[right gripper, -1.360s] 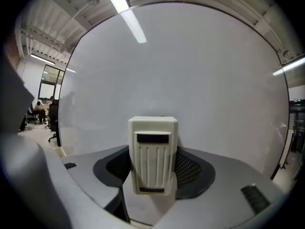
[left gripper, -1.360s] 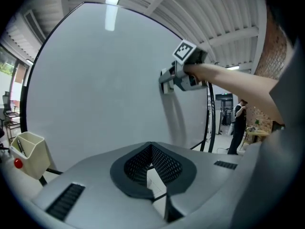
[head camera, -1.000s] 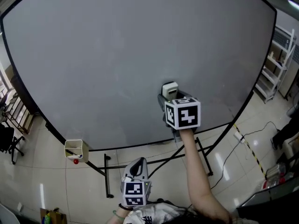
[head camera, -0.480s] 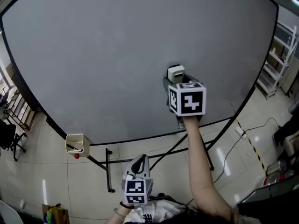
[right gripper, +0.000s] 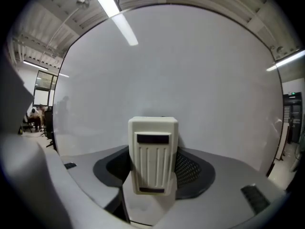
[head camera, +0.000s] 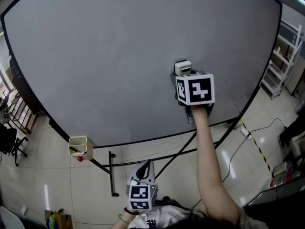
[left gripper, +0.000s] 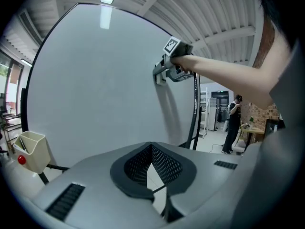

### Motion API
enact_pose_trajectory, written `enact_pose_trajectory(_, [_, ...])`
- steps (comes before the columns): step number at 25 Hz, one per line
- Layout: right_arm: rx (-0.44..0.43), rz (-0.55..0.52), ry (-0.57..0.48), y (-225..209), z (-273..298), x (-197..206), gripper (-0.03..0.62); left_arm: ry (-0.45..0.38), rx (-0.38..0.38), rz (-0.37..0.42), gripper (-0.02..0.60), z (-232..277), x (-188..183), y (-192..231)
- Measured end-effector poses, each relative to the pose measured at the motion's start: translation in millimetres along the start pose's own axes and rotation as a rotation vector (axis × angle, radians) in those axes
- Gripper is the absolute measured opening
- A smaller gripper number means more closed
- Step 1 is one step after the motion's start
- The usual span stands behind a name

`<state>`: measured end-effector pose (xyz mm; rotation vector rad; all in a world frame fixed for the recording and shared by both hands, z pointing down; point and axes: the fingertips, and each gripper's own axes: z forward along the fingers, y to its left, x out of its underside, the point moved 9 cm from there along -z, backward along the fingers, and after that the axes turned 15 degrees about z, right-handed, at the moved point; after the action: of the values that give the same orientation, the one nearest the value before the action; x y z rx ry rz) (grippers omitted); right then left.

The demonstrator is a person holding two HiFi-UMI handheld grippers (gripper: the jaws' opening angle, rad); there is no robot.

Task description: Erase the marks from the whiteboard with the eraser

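The large whiteboard point(head camera: 119, 51) fills most of the head view; I see no marks on it. A cream ribbed eraser point(head camera: 183, 67) point(right gripper: 153, 154) is pressed against the board's lower right part, held upright in my right gripper point(head camera: 185, 75) point(right gripper: 153, 171), which is shut on it. The left gripper view shows the eraser point(left gripper: 160, 78) against the board from the side. My left gripper point(head camera: 143, 171) point(left gripper: 151, 168) hangs low, away from the board, with its jaws closed together and nothing between them.
A small cream pen holder point(head camera: 79, 147) point(left gripper: 31, 149) with a red magnet is fixed at the board's lower left edge. The board's black stand legs point(head camera: 112, 173) rest on a tiled floor. Shelving point(head camera: 281, 61) stands at the right. A person point(left gripper: 233, 123) stands in the distance.
My right gripper has slid the eraser up and to the right across the board. The left gripper has stayed low, drifting slightly down in view.
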<state>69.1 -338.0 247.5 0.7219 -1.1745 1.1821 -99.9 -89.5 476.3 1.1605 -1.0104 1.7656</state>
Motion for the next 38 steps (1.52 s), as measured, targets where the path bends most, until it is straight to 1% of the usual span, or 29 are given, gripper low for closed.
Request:
enact_pose_trajectory(2, [0.015,0.027,-0.053,0.9,0.7,12.8,0.278,0.006,0.0,-0.008,-0.009,-2.6,3.4,1.1])
enact_pose_trajectory(3, [0.019,0.039,-0.042,1.2,5.8,29.0,0.279,0.01,0.001,-0.013,-0.009,-3.6,5.4,2.0])
enact_pose_trajectory(4, [0.023,0.046,-0.003,0.9,13.2,49.1,0.279,0.013,0.003,-0.017,-0.009,-4.5,7.5,3.0])
enact_pose_trajectory(6, [0.03,0.05,0.107,-2.1,30.1,92.6,0.281,0.022,0.01,-0.027,-0.009,-7.0,12.4,3.2])
enact_pose_trajectory(9, [0.011,0.076,0.257,-10.0,44.6,143.6,0.281,0.044,0.024,-0.04,-0.009,-10.9,19.4,-1.5])
enact_pose_trajectory(10, [0.004,0.077,0.292,-11.9,43.6,156.2,0.281,0.051,0.026,-0.043,-0.009,-12.4,21.6,-4.2])
enact_pose_trajectory(12, [-0.026,0.076,0.321,-13.7,30.6,177.1,0.281,0.058,0.026,-0.045,-0.009,-15.3,23.6,-11.6])
enact_pose_trajectory(14, [-0.089,0.105,0.312,-14.6,6.7,194.5,0.281,0.055,0.022,-0.04,-0.009,-17.7,21.9,-21.8])
enact_pose_trajectory(17, [-0.224,0.181,0.285,-15.5,-41.8,223.9,0.281,0.051,0.007,-0.03,-0.009,-26.4,18.0,-46.2])
enact_pose_trajectory(18, [-0.261,0.204,0.28,-18.5,-61.2,235.1,0.281,0.049,-0.006,-0.026,-0.009,-30.7,16.5,-56.5])
enact_pose_trajectory(20, [-0.305,0.249,0.279,-31.6,-102.2,257.8,0.282,0.047,-0.042,-0.023,-0.009,-39.9,13.1,-79.4])
enact_pose_trajectory(23, [-0.344,0.286,0.291,-58.4,-164.1,288.8,0.281,0.052,-0.098,-0.062,-0.009,-55.8,11.2,-122.1])
enact_pose_trajectory(26, [-0.375,0.279,0.317,-84.8,-221.3,315.7,0.281,0.076,-0.143,-0.106,-0.009,-78.3,17.0,-171.1])
enact_pose_trajectory(28, [-0.395,0.286,0.343,-101.0,-252.8,329.5,0.281,0.106,-0.159,-0.121,-0.009,-90.9,21.7,-203.2])
enact_pose_trajectory(30, [-0.424,0.294,0.37,-108.6,-282.4,339.9,0.281,0.124,-0.157,-0.131,-0.009,-103.7,20.9,-229.3])
enact_pose_trajectory(32, [-0.446,0.282,0.373,-107.8,-308.5,347.1,0.281,0.125,-0.169,-0.124,-0.009,-117.9,15.7,-243.9])
enact_pose_trajectory(34, [-0.454,0.258,0.362,-102.7,-324.9,352.5,0.279,0.117,-0.202,-0.091,-0.009,-130.5,11.0,-247.8])
enact_pose_trajectory(36, [-0.462,0.221,0.357,-95.3,-331.5,354.4,0.279,0.103,-0.211,-0.07,-0.009,-139.4,6.1,-249.6])
enact_pose_trajectory(38, [-0.478,0.186,0.358,-88.6,-335.2,353.2,0.278,0.092,-0.221,-0.077,-0.009,-145.8,2.9,-252.2])
